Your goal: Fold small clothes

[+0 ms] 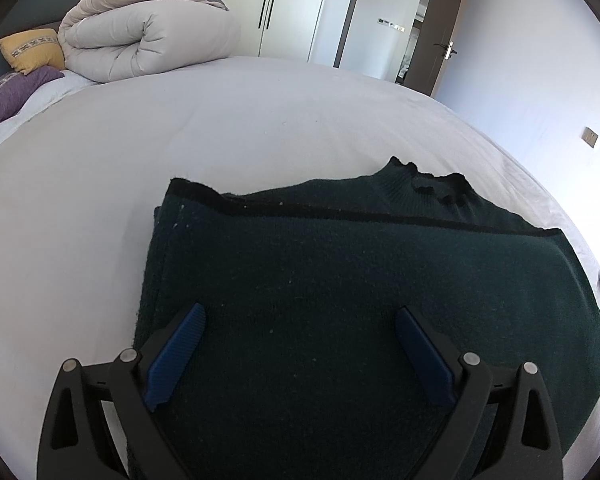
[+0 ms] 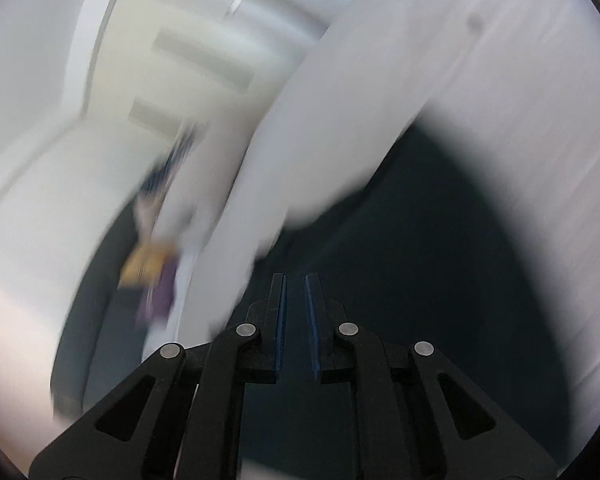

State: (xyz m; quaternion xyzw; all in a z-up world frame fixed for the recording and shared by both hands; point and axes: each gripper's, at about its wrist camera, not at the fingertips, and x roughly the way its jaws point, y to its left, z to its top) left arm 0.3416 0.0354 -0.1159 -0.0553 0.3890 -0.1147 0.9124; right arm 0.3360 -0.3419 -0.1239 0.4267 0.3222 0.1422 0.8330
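A dark green knit sweater (image 1: 340,280) lies folded on the white bed (image 1: 220,128), its collar (image 1: 428,184) at the far side. My left gripper (image 1: 300,320) is wide open just above the sweater's near part, holding nothing. In the right wrist view everything is motion-blurred. My right gripper (image 2: 296,280) has its blue pads almost together with a thin gap, nothing visibly between them, over the dark sweater (image 2: 420,260).
A rolled beige duvet (image 1: 148,40) sits at the head of the bed with a yellow pillow (image 1: 32,50) and a purple pillow (image 1: 8,96). White wardrobes (image 1: 292,8) and an open door (image 1: 440,32) stand beyond the bed.
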